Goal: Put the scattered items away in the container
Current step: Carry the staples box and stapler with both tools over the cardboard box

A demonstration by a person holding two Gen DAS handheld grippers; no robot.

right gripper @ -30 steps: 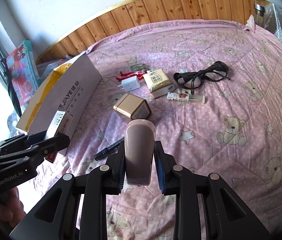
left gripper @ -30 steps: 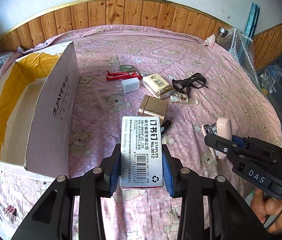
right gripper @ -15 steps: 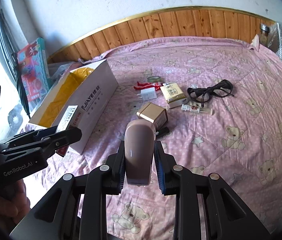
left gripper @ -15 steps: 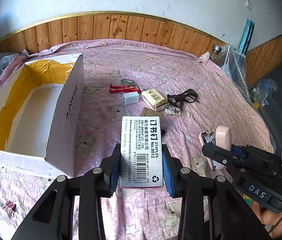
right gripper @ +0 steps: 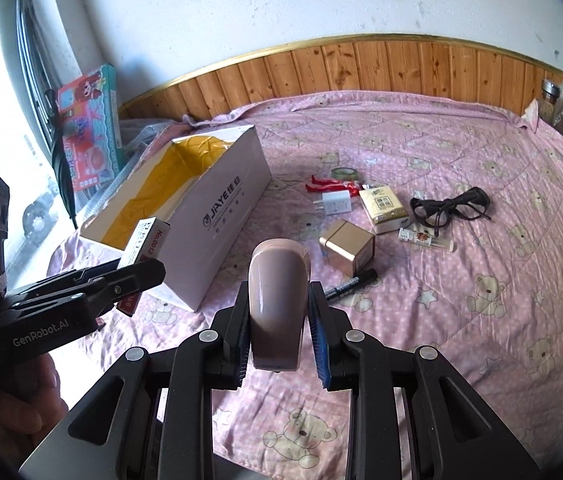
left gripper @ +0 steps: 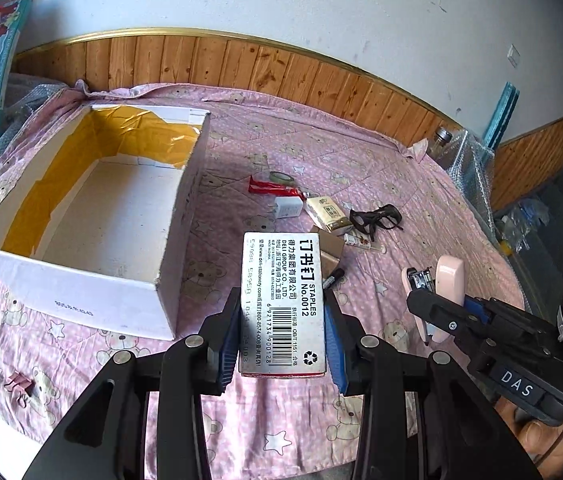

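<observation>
Right of the open white box, the left gripper pinches a staples box while the right gripper clamps a pink stapler.

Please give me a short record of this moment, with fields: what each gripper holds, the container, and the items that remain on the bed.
left gripper: shut on the staples box, held above the bed
right gripper: shut on the pink stapler
container: white cardboard box, open, nothing visible inside
on the quilt: tape roll, red packet, white charger, tissue pack, gold box, black marker, small vial, black glasses, binder clip
</observation>
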